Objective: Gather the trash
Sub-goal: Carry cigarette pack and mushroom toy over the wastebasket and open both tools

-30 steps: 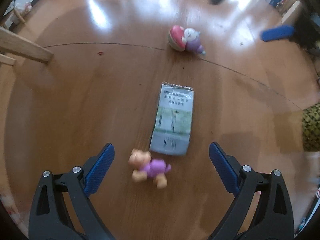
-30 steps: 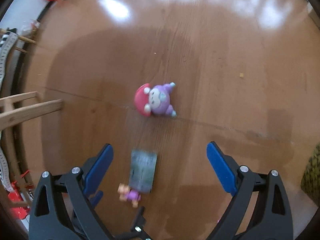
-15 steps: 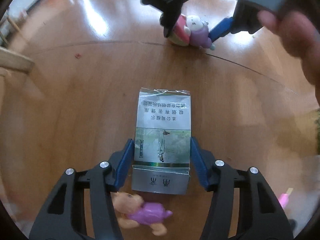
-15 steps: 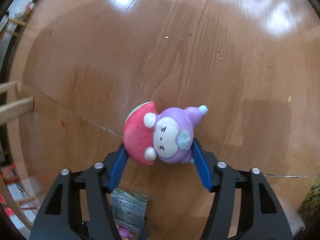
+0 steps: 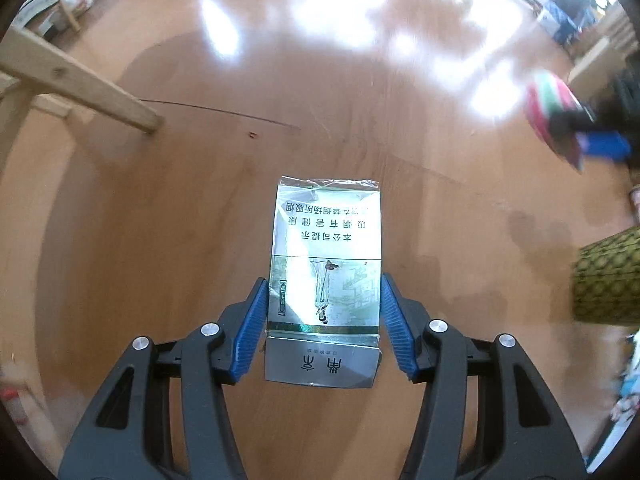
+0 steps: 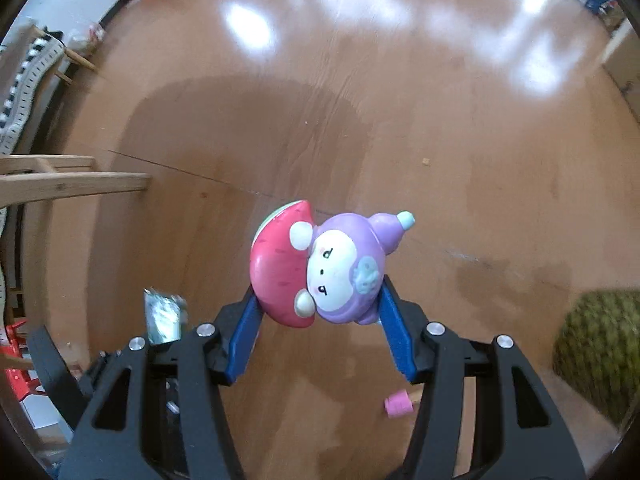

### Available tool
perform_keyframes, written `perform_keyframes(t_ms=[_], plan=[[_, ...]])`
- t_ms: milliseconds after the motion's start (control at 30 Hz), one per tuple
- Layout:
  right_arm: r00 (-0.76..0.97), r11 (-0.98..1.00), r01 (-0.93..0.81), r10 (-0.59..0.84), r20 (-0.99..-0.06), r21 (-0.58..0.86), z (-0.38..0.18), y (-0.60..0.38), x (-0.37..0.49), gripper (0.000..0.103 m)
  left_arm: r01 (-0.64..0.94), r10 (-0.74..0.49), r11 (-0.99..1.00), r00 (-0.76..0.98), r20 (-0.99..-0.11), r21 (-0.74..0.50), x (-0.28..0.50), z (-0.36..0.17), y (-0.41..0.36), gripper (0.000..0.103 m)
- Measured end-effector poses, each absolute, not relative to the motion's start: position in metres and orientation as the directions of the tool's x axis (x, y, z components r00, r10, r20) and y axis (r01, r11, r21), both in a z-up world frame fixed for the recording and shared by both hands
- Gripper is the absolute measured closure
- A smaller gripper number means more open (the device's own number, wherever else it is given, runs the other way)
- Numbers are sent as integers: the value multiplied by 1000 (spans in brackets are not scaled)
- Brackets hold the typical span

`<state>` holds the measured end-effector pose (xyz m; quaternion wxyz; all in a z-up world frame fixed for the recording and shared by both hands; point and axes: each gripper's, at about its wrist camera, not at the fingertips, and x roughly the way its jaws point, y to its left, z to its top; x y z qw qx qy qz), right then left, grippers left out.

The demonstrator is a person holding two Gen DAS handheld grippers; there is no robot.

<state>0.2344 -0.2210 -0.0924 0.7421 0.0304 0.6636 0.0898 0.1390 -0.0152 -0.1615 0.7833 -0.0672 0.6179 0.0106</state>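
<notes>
Pinching the pack point(image 5: 325, 280) by its long sides, the left gripper point(image 5: 323, 328) has its blue fingers point(image 5: 252, 330) pressed flat to the wrapper, a hold that should keep it square for carrying; the right gripper point(image 6: 318, 334) squeezes the toy point(image 6: 320, 270) between its fingers, clear of the floor point(image 6: 360, 120); the basket point(image 6: 596, 344), right of the toy, looks the likely drop; a pink bit point(image 6: 397, 403) lies under the toy, chair legs point(image 6: 76, 182) stand well left, and nothing blocks the way to the basket.
</notes>
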Motion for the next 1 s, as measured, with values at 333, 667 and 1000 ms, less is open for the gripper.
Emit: perform_keyframes(t_ms=[333,667,1000], plan=[[196,961,-179,243,-950,209,56,-233,81,47,-6,-80,996,309,-948,-86,69,-11,-19,48],[267,951,-162,301,-916,265,79,-260,24,46,13,-161,986,322,-933,-166,10,21,-34,48],[268,957,-153,281,-922,247,70,-269,31,46,-9,-141,988,328,-934,-152,24,18,-40,48]])
